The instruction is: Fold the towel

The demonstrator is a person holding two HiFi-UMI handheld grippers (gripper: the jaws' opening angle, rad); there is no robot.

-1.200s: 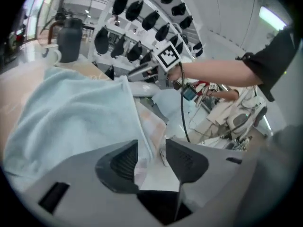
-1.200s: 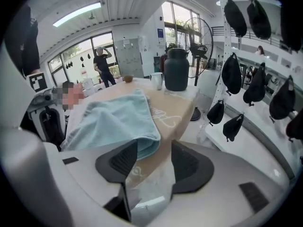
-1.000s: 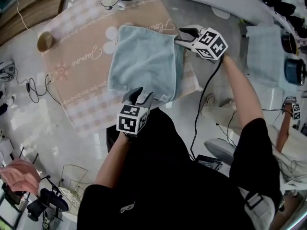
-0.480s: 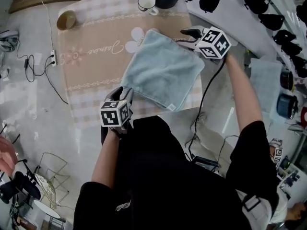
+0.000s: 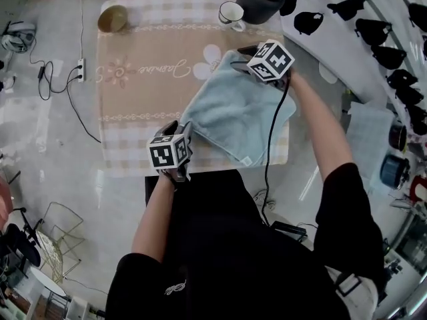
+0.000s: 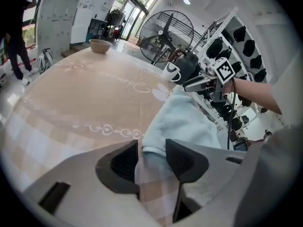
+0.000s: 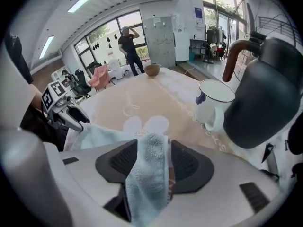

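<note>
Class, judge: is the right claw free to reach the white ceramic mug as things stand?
Probably not yet. The way to the white ceramic mug looks clear, but the right claw is shut on a corner of the light blue terry towel.

black shirt [image 5: 227,245]; marker-cubed left gripper [image 5: 181,127], right gripper [image 5: 239,56]

The tablecloth [image 5: 133,99] bears one cursive word, seemingly "Jasmine".
</note>
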